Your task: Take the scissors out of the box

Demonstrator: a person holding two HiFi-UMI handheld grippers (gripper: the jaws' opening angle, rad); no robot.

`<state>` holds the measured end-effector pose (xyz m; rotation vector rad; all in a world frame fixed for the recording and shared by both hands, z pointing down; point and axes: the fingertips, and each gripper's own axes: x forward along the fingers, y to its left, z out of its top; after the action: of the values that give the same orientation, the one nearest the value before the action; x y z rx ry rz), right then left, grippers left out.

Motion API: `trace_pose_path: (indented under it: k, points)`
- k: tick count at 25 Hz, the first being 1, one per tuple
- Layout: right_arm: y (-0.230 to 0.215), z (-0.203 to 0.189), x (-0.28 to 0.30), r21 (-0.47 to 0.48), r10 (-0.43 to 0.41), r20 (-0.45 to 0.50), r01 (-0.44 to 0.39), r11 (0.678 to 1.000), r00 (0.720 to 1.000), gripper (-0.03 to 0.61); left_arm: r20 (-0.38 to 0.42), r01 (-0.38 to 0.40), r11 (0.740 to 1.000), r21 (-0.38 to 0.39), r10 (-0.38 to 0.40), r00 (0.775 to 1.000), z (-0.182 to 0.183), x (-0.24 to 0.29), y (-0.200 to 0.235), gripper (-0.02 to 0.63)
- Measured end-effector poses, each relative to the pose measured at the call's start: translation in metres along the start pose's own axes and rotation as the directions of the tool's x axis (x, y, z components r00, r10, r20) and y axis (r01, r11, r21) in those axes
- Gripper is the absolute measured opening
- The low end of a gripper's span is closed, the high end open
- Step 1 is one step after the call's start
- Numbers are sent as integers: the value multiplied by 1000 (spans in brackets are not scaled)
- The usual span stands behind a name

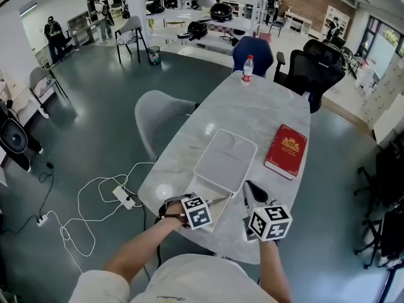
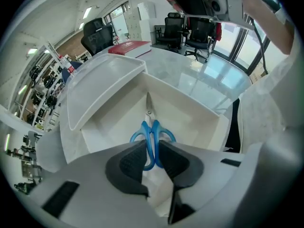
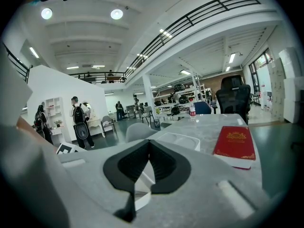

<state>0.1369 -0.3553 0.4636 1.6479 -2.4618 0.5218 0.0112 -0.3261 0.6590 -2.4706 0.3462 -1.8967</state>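
Dark ribbed pads of the left tongs point(image 2: 152, 146) fill the foreground, and they're clamped on the scissors point(image 2: 152, 129), squeezing the inner edges of the two blue plastic handle loops between them. Those scissors lie flat on the floor of the white box point(image 2: 192, 110), long axis running straight away from the tongs: handles near, slim metal blades shut together and pointing at the far wall. Smooth, matte plastic, that box, with straight walls and a shallow rounded-corner lid point(image 2: 104, 82) thrown back open on the far side. Over to the right tongs point(image 3: 148, 142), and the pads are together at their tips with nothing caught between them, held low over the desk point(image 1: 252, 106) just beside the box and aimed down its length. That desk is a pale, glossy marbled slab with a rounded outline. Lying flat on it, right of the lid, is a red hardback book point(image 3: 235, 144) with a gold emblem on its cover. At the far end stands a small clear bottle point(image 1: 247, 68) with a red cap.
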Motion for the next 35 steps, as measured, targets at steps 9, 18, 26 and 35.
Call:
trace_pose_path:
  k: [9,18,26,35]
  points:
    - [13,-7,-6,2,10,-6,-10,1000,1000,5,71,-81,997,-17,82,994,-9,-26,3,80]
    - [27,-8,-6,0,23,-4,-23,1000,1000,5,161,-179,982,-66,187,969,-17,-56,8,80]
    - [39,1,-11,14,40,24,-40,999,999,5,274,-264,950,-167,302,913,-6,-98,23,80]
    - [46,9,-21,-12,37,42,-37,999,998,5,431,-283,889,-361,428,794,13,-165,43,80]
